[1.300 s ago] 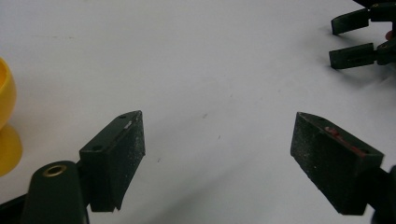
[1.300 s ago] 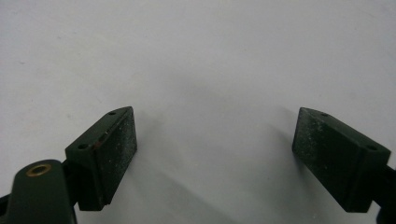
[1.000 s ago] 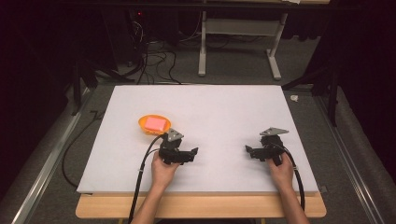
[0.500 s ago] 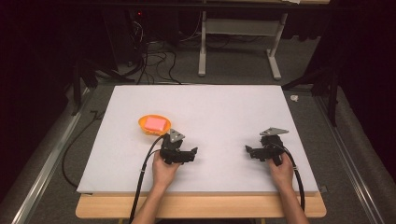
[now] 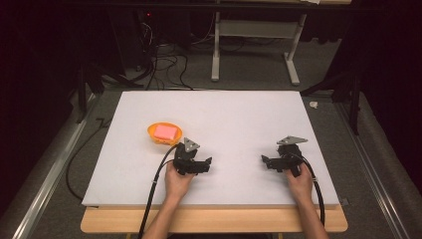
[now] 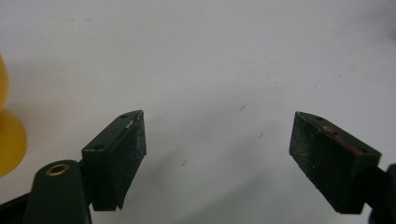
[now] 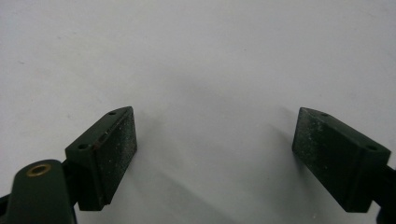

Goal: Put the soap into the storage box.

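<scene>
**Both grippers at rest on the white table, nothing moved in the past second**

The left gripper [image 5: 205,163] and right gripper [image 5: 267,161] sit unchanged, jaws spread wide and empty; beyond the left one, an orange bowl [image 5: 155,138] holding a pink block [image 5: 166,132] waits untouched, so work likely hasn't begun.

Right claw [image 7: 215,154] jaws wide apart, over bare white tabletop [image 7: 210,56]

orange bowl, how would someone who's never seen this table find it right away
Start at the white board that covers the table. On its left half, just beyond the left gripper, sits the orange bowl. It holds a pink block and is the one brightly coloured thing on the white surface.
</scene>
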A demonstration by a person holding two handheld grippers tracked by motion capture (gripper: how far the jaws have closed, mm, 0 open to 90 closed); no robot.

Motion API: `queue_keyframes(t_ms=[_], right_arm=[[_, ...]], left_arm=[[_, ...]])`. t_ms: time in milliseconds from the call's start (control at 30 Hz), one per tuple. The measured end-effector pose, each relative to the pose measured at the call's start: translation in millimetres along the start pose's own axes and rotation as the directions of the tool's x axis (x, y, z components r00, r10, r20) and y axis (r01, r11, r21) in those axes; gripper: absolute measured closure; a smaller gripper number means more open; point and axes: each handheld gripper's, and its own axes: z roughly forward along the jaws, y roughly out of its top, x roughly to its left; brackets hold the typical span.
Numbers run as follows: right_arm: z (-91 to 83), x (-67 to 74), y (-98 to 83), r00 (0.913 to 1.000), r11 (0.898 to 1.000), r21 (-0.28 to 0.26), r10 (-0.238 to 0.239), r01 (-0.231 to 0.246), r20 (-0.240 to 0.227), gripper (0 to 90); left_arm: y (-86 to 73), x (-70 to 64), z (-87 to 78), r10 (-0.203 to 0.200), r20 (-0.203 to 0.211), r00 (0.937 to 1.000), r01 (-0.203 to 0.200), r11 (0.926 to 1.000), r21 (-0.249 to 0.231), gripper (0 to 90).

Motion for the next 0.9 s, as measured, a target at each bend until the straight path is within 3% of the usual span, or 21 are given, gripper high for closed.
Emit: queue_keyframes(t_ms=[367,467,533,900], right_arm=[[0.0,0.2,0.0,1.0000,1.000,0.000,0.004,-0.004,0.000,14.5],[0.0,0.3,0.0,1.0000,1.000,0.000,0.003,-0.003,0.000,14.5],[0.0,0.3,0.0,1.0000,1.000,0.000,0.003,-0.003,0.000,14.5],[0.0,0.2,0.0,1.0000,1.000,0.000,0.004,-0.004,0.000,14.5]], left_arm=[[-4.5,-1.5,7.4,0.013,-0.028,0.9995,-0.013,0.9998,0.017,19.4],[-4.3,-0.9,10.2,0.011,-0.029,0.9995,-0.010,0.9990,0.043,19.5],[-4.4,-3.9,11.3,0.034,-0.046,0.9984,-0.032,0.9983,0.049,18.8],[-4.8,-3.0,11.3,0.025,-0.036,0.9990,-0.023,0.9986,0.047,19.5]])
